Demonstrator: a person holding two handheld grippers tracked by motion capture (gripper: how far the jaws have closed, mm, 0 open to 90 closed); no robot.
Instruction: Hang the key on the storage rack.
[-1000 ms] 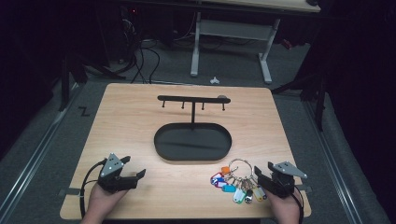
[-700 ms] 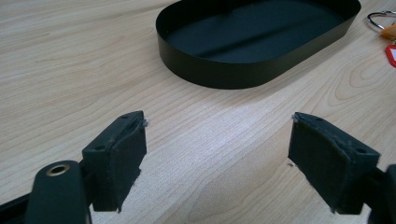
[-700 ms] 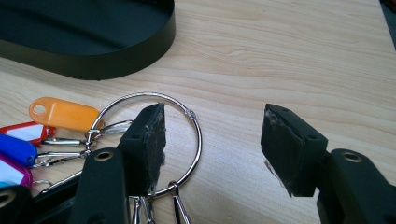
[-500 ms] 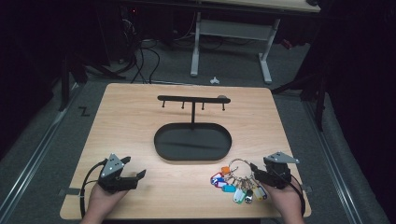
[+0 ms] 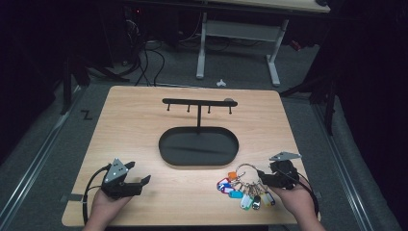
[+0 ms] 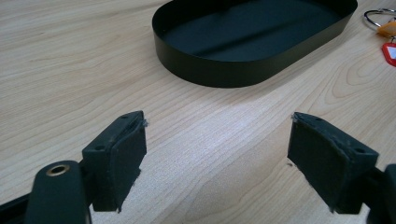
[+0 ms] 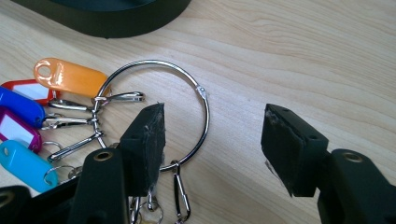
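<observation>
A large metal key ring [image 7: 205, 108] with several coloured tags [image 5: 242, 193] lies flat on the wooden table [image 5: 134, 125], near the front right. My right gripper [image 7: 215, 115] is open and low over it. One jaw sits over the inside of the ring and the other outside, so the ring's wire arc runs between them. From above, that right gripper [image 5: 267, 177] is held by a hand at the ring's right side. My left gripper [image 5: 142, 183] is open at the front left, with bare wood between its fingers [image 6: 122, 149].
A black oval tray [image 5: 166, 153] sits mid-table, with a black hook rack [image 5: 198, 102] standing at its far rim. The tray's wall [image 6: 243, 74] is ahead of the left gripper. An orange tag [image 7: 70, 77] lies close to the tray's edge.
My right gripper has moved a little left and forward onto the key ring, so it now straddles the ring's wire. The left gripper has stayed put.
</observation>
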